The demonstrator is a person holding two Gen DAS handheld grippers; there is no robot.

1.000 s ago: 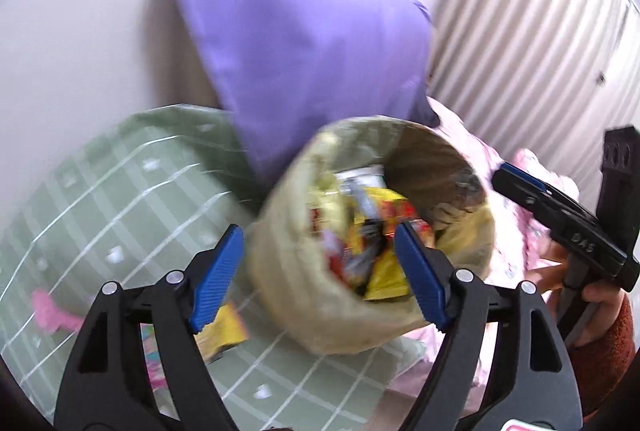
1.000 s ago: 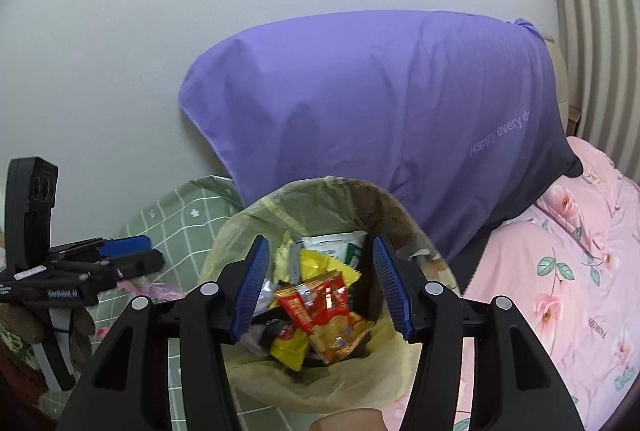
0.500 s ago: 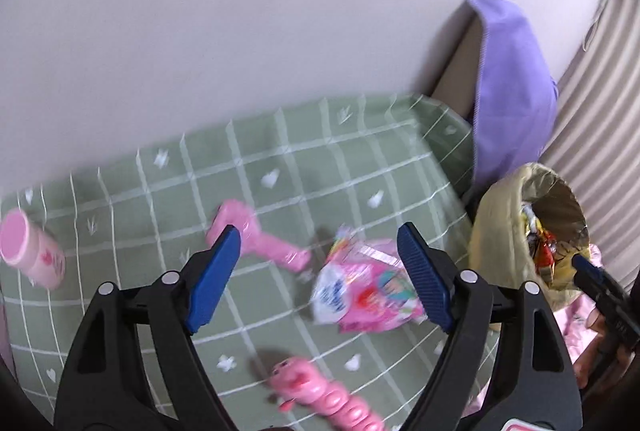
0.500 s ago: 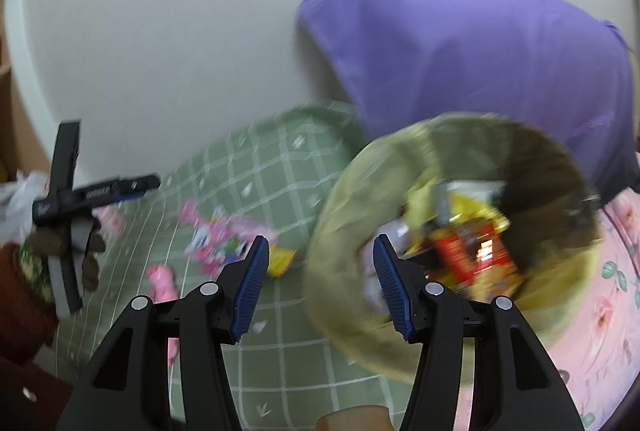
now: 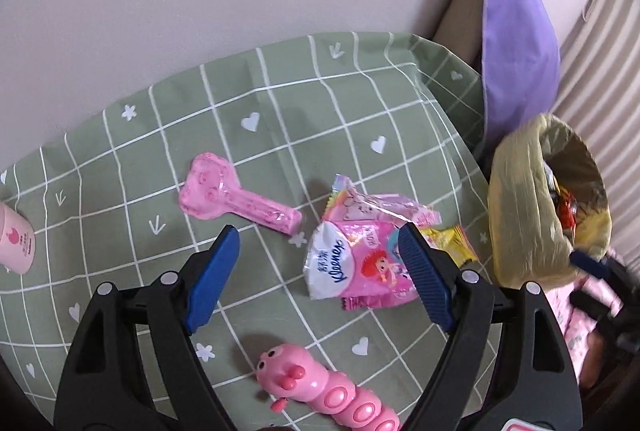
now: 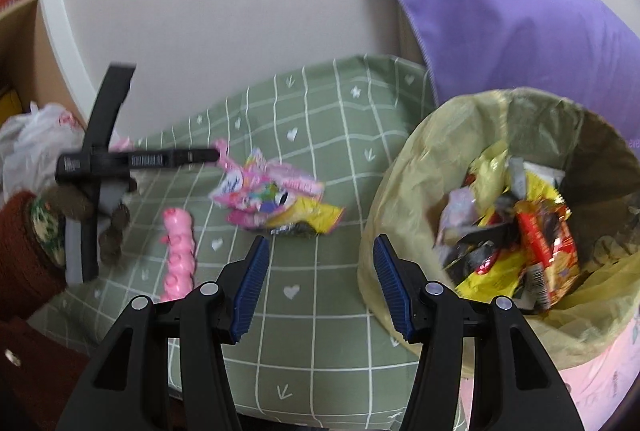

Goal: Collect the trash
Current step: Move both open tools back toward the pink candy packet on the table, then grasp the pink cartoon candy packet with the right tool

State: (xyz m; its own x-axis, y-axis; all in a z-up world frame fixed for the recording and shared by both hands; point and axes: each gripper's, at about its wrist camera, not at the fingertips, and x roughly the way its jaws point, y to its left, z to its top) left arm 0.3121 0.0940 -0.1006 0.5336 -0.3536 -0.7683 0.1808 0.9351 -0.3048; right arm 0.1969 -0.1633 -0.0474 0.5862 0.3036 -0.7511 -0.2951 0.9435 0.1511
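Trash still on the table (image 5: 360, 79): a pink tissue packet (image 5: 352, 263) lies near centre of the left wrist view, with a pale pink wrapper (image 5: 376, 205) touching it at 12 o'clock and a yellow wrapper (image 5: 452, 237) tucked under its 3 o'clock edge. In the right wrist view the same heap reads as tissue packet (image 6: 236, 187), wrapper (image 6: 292, 179) and yellow wrapper (image 6: 308, 215), overlapping one another.

Left tool (image 5: 320, 271): both blue pads spread wide, nothing between them. It hangs above the table, the tissue packet showing in the gap toward the right pad. From the right wrist view it (image 6: 218, 155) points at the heap from 9 o'clock; contact cannot be judged.

Right tool (image 6: 318, 287): pads well apart, holding nothing, over the green checked cloth just at the 9 o'clock side of the bin.

Bin (image 6: 400, 199), lined with a yellowish bag, stands at 3 o'clock of the table and holds a mixed pile of wrappers (image 6: 536, 243), red, yellow and silver. In the left wrist view the bin (image 5: 520, 199) sits at the table's 3 o'clock edge.

Other items on the table: pink heart-headed toy (image 5: 228, 195) at 10 o'clock of the packet, pink caterpillar toy (image 5: 332, 391) at 6 o'clock, pink cup (image 5: 14, 239) at the far 9 o'clock edge. Purple cloth (image 6: 500, 15) drapes behind the bin at 12 o'clock.
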